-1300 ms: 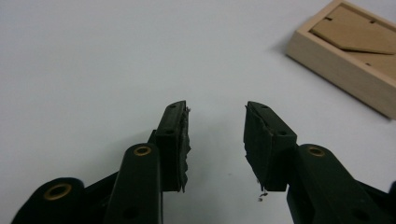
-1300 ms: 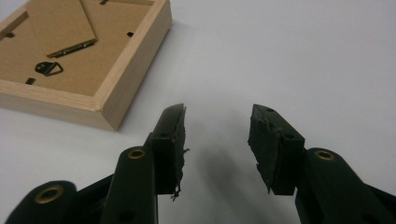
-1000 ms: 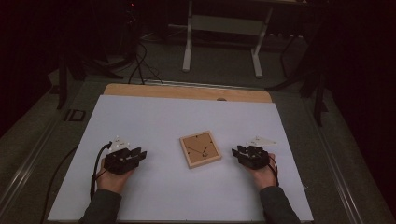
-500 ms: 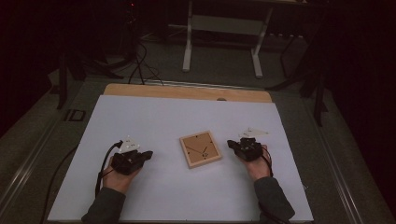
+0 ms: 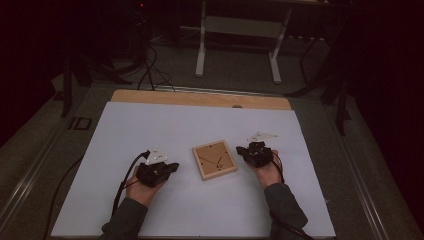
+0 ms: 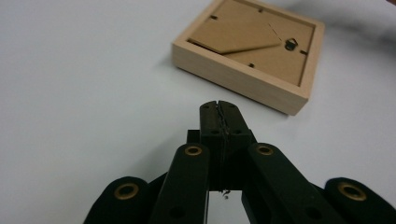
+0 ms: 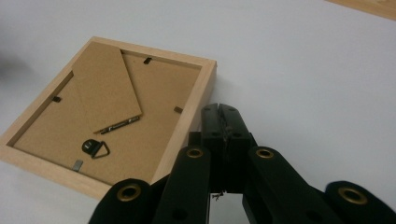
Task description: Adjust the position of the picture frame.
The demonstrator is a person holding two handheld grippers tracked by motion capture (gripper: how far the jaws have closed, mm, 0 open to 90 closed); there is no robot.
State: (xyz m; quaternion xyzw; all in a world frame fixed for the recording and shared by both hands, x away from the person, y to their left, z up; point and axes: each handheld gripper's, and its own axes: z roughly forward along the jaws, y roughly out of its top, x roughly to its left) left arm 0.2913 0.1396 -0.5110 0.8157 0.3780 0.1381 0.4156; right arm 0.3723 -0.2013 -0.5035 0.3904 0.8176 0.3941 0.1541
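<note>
- A small wooden picture frame (image 5: 214, 160) lies face down, back upward, on the white table cover (image 5: 150, 125), about midway between the two grippers.
- Its brown backing board shows a folded stand leg (image 7: 107, 88), small metal tabs round the edge and a black hanging ring (image 7: 95, 148).
- The left gripper (image 5: 172, 166) sits to the left of the frame, near it but apart; its jaws are pressed together with nothing between them, and bare white cover lies between their tips and the frame's near edge.
- The right gripper (image 5: 241, 149) sits just beside the frame's right edge; its jaws are likewise closed on nothing, their tips close against the wooden rim, though contact cannot be told.
- Each gripper's jaws have just been closing.
- A strip of bare wooden tabletop (image 5: 200, 98) shows along the far edge of the cover.
- Beyond the table, on the dark floor, stand a white metal stand (image 5: 237, 40) and loose black cables (image 5: 150, 65).
- Nothing lies on the cover between either gripper and the frame.
</note>
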